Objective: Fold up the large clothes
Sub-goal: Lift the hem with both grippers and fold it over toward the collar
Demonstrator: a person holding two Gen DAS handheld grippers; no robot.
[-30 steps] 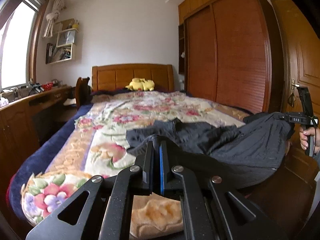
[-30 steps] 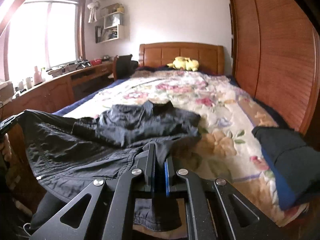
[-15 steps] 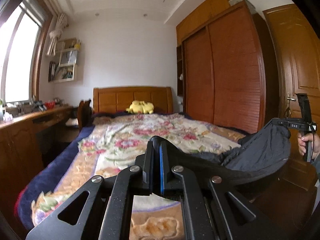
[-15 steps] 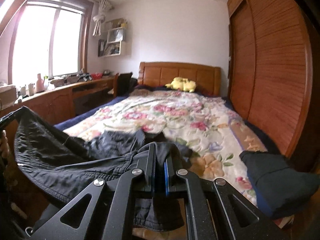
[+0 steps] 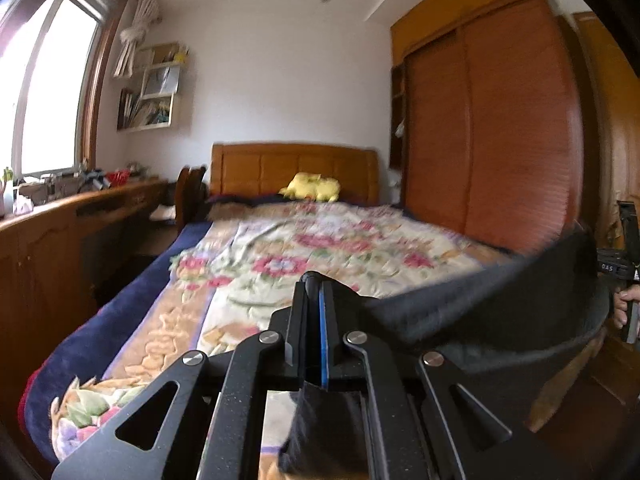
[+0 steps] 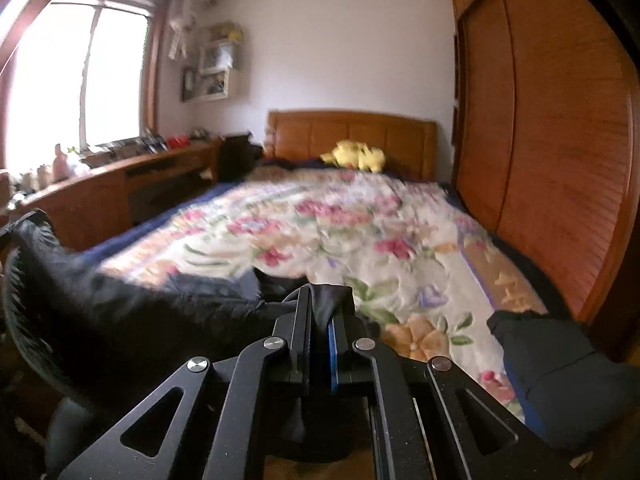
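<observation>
A large black jacket (image 5: 500, 312) hangs stretched between both grippers at the foot of the bed (image 5: 320, 248). My left gripper (image 5: 314, 284) is shut on one edge of it. My right gripper (image 6: 322, 292) is shut on the other edge, and the jacket (image 6: 120, 312) sags to its left, its far part still touching the floral bedspread (image 6: 340, 232). The right gripper also shows at the right edge of the left wrist view (image 5: 624, 268), held by a hand.
A folded dark garment (image 6: 560, 368) lies on the bed's front right corner. A yellow plush toy (image 5: 312, 188) sits at the headboard. A wooden desk (image 5: 80, 220) runs along the left wall and a wardrobe (image 5: 500, 140) along the right.
Both grippers have risen and lifted the jacket, which lay spread on the bed a second ago; most of it now hangs in the air. The views are blurred by motion.
</observation>
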